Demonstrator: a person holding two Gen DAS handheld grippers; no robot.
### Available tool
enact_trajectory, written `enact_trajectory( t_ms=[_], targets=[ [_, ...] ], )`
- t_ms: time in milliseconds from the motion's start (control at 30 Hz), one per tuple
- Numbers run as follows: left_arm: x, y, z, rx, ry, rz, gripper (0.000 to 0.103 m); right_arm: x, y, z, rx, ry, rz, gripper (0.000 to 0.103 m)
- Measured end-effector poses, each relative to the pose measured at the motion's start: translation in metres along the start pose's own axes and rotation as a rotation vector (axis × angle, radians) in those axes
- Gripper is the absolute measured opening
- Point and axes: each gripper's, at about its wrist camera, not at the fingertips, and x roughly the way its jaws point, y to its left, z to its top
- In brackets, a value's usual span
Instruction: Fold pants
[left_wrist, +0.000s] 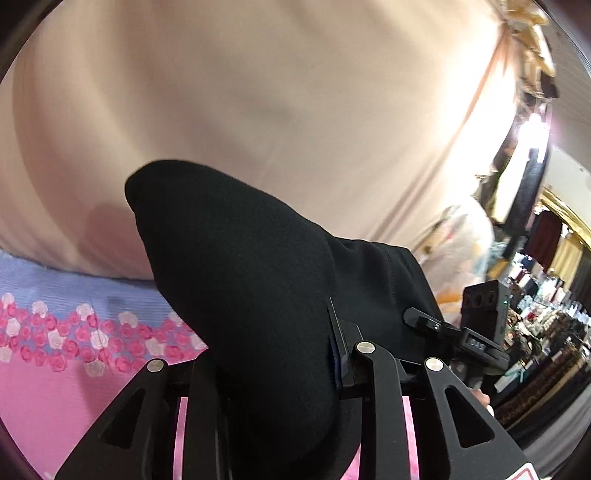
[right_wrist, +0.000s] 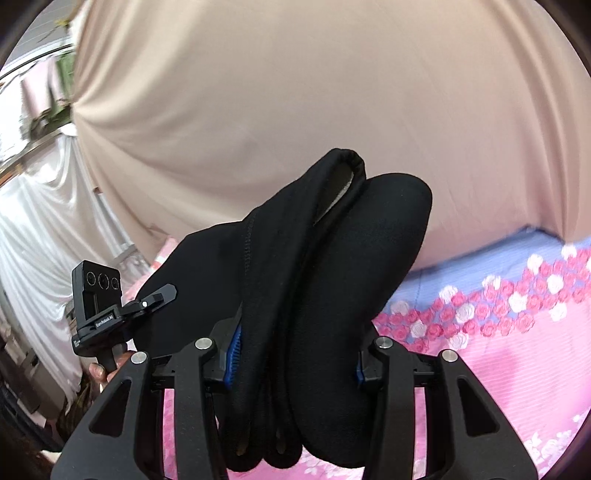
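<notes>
The black pants (left_wrist: 251, 266) hang bunched between both grippers, lifted above the bed. My left gripper (left_wrist: 280, 373) is shut on a thick fold of the pants, which covers its fingers. My right gripper (right_wrist: 295, 362) is shut on several stacked layers of the pants (right_wrist: 332, 266), with a hem or waistband edge sticking up; its blue pads (right_wrist: 233, 354) press the cloth from both sides. Each view shows the other gripper: the right one in the left wrist view (left_wrist: 480, 325), the left one in the right wrist view (right_wrist: 99, 306).
A pink bedsheet (right_wrist: 498, 369) with a band of roses on blue (left_wrist: 74, 332) lies below. A beige curtain (left_wrist: 258, 92) fills the back. White drapes (right_wrist: 40, 229) hang at the left and cluttered shelves (left_wrist: 546, 314) stand at the right.
</notes>
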Motion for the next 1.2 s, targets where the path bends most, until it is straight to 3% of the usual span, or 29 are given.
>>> enact_trajectory(
  t_ms=[200,467,667,967,1200],
  targets=[
    [0.071,0.061,-0.018,-0.08,0.108,0.067,0.024,0.06,-0.057,-0.016,0.074,0.076,-0.061,0.042],
    [0.136,0.109,-0.05,-0.1,0.233,0.184,0.024,0.125,-0.117,-0.05,0.136,0.209,-0.138,0.042],
    [0.161,0.117,-0.077,-0.015,0.316,0.327,0.024,0.149,-0.124,-0.072,0.061,0.276,-0.235,0.042],
    [0.167,0.115,-0.088,0.075,0.351,0.404,0.028,0.158,-0.12,-0.081,-0.008,0.327,-0.293,0.044],
    [0.172,0.108,-0.094,0.141,0.349,0.474,0.044,0.166,-0.117,-0.087,-0.059,0.342,-0.336,0.055]
  ],
)
